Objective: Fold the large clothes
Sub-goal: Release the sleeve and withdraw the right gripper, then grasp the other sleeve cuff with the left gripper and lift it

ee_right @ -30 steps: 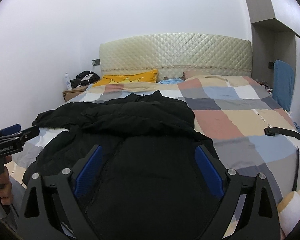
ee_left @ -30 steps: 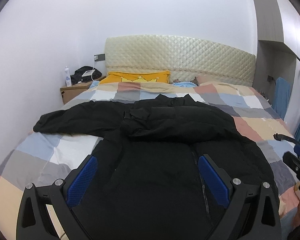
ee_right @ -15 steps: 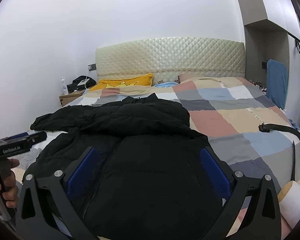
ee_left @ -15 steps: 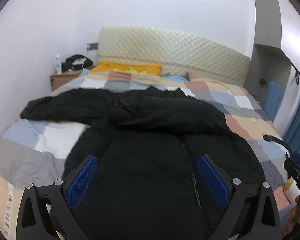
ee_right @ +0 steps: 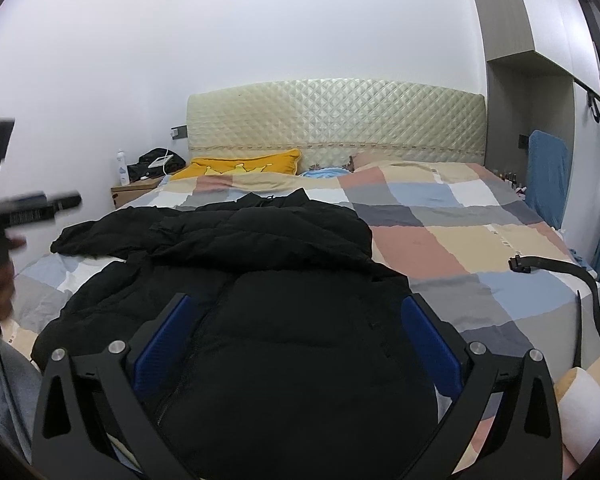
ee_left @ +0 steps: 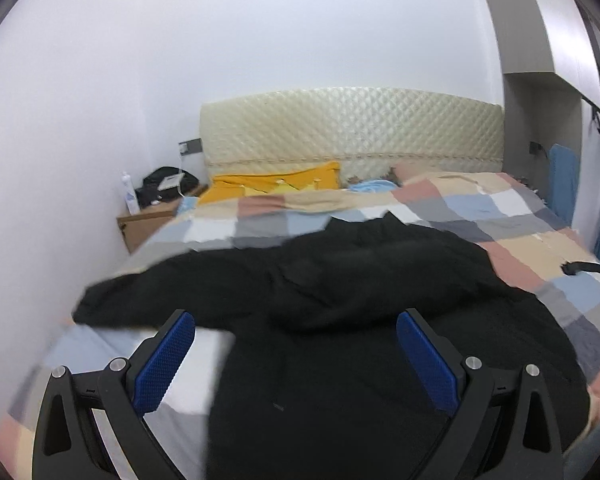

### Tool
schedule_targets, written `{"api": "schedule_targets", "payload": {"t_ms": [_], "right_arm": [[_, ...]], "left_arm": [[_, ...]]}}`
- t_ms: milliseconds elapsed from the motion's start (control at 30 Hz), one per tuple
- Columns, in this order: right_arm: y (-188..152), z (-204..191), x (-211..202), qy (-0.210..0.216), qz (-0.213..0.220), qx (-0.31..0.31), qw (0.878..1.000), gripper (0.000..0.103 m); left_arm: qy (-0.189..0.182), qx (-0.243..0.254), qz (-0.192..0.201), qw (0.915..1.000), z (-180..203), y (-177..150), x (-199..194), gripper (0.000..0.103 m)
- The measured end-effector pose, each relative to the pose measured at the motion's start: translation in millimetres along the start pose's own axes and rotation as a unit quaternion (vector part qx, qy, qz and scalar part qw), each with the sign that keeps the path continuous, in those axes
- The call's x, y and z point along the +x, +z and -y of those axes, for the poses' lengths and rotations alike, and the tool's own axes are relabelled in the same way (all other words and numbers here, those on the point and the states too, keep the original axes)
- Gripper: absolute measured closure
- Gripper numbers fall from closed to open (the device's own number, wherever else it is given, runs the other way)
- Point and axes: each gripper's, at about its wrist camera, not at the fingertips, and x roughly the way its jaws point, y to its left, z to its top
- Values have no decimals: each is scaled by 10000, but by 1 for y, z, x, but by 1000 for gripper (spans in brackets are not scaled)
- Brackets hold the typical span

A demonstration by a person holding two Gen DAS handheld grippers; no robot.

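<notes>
While both tools gape, black jacket (ee_right: pixel 284 320) spread below, untouched

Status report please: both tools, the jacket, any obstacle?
Both tools open, left tool, right tool. Black padded jacket flat on bed. Black strap lies beside.

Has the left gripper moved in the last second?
Yes. In the right wrist view the left gripper now sits higher against the wall and blurred, clear of the black jacket.

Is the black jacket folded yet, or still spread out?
Partly folded: the jacket has one sleeve across its chest; the other sleeve lies outstretched.
</notes>
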Motion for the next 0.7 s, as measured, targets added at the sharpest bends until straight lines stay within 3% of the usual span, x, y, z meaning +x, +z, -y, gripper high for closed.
{"api": "schedule_targets", "payload": {"t_ms": [167,333,567,700], "right_arm": [[-2,0,3,47,-66,14,10000,0],[-3,-1,3,40,-77,36,10000,0],[-3,-1,7,199,-94,164,9996,0],[-2,0,14,169,-199,309,9992,0]], "left_arm": [[271,128,48,9995,-62,45,5,1],[416,-493,-200,9977,-147,66,27,1],[776,-1051,-768,9885,-238,33,92,1],[660,-1903,-1334,9704,-294,-7,146,1]]}}
